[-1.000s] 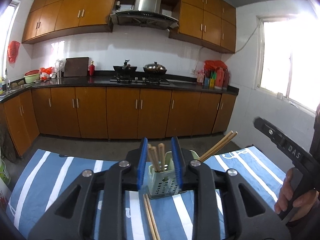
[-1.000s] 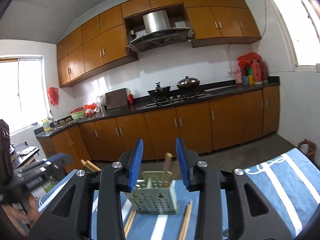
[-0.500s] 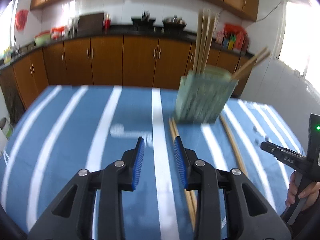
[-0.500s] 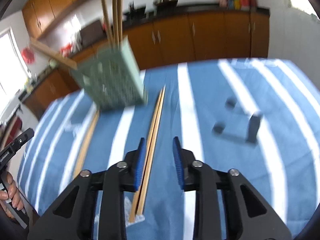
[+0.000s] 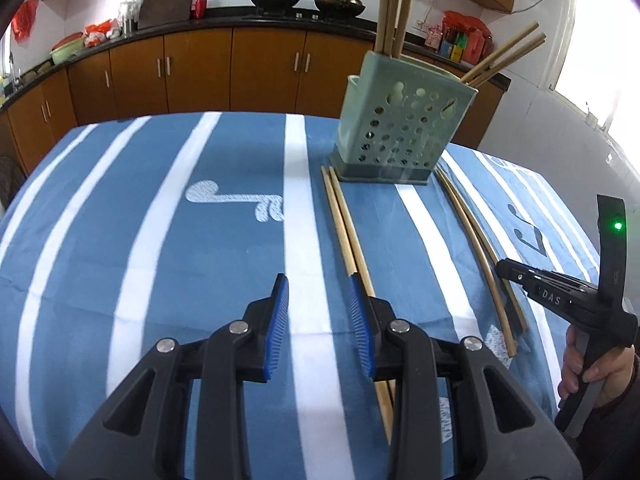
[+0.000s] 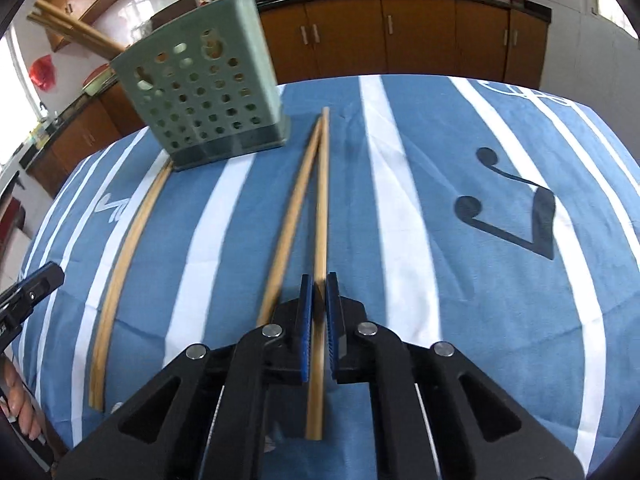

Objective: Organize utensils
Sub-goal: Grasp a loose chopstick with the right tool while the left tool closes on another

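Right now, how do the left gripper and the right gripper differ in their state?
The left gripper stands open with only cloth between its pads; the right gripper is shut on one chopstick. The left gripper sits beside its chopstick pair; the right gripper is directly over its own. Both point toward the green holder.

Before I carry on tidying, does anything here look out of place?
Yes. Four chopsticks lie loose on the striped cloth instead of standing in the green holder: one pair to its left, another pair to its right. The right tool is shut on one chopstick of that pair.
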`<action>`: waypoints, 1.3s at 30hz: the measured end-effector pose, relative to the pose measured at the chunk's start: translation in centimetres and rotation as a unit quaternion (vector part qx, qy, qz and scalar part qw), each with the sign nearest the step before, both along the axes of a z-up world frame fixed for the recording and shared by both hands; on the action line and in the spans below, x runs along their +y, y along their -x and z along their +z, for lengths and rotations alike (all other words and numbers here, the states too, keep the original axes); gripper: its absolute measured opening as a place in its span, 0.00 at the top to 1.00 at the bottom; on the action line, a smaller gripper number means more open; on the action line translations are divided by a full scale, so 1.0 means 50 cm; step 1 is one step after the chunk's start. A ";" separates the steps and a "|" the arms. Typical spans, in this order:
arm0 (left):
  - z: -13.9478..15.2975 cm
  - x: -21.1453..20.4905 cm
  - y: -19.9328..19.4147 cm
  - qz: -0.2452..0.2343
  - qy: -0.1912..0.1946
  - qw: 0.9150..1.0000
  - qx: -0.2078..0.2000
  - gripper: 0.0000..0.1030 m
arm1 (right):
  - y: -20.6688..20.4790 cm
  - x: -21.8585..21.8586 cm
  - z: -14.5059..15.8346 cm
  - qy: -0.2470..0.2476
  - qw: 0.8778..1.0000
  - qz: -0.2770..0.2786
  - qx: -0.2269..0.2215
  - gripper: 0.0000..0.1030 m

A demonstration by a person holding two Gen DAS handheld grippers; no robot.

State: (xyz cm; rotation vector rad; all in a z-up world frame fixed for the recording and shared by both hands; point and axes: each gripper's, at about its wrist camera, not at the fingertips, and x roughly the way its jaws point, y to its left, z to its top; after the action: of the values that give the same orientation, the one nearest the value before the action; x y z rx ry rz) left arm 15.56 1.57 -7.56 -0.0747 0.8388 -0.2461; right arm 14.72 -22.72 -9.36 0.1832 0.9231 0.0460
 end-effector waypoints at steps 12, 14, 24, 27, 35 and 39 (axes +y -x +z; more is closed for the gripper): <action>-0.053 -0.058 -0.014 -0.036 -0.012 0.998 0.044 0.82 | 0.010 -0.020 -0.002 0.013 1.000 -0.017 -0.007 0.93; -0.063 -0.064 -0.016 -0.039 -0.018 0.998 0.049 0.83 | 0.011 -0.020 -0.002 0.013 1.000 -0.016 -0.008 0.93; -0.067 -0.079 -0.043 -0.014 -0.047 0.998 0.037 0.89 | 0.014 -0.011 -0.002 0.020 1.000 -0.011 -0.011 0.93; -0.067 -0.070 -0.055 -0.003 -0.051 0.998 0.035 0.92 | 0.009 -0.006 -0.001 0.025 1.000 -0.005 -0.012 0.93; -0.062 0.020 -0.116 0.058 -0.043 0.997 0.039 0.92 | -0.027 -0.006 -0.002 0.034 0.999 -0.012 -0.019 0.93; -0.062 0.049 -0.133 0.065 -0.040 0.996 0.036 0.91 | -0.045 -0.020 -0.002 0.035 0.999 -0.027 -0.018 0.93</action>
State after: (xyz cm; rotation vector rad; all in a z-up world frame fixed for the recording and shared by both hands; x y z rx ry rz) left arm 22.20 4.01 -10.65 -0.0627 0.9114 -0.0878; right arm 16.98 -23.70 -9.45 0.1427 0.8823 -0.0328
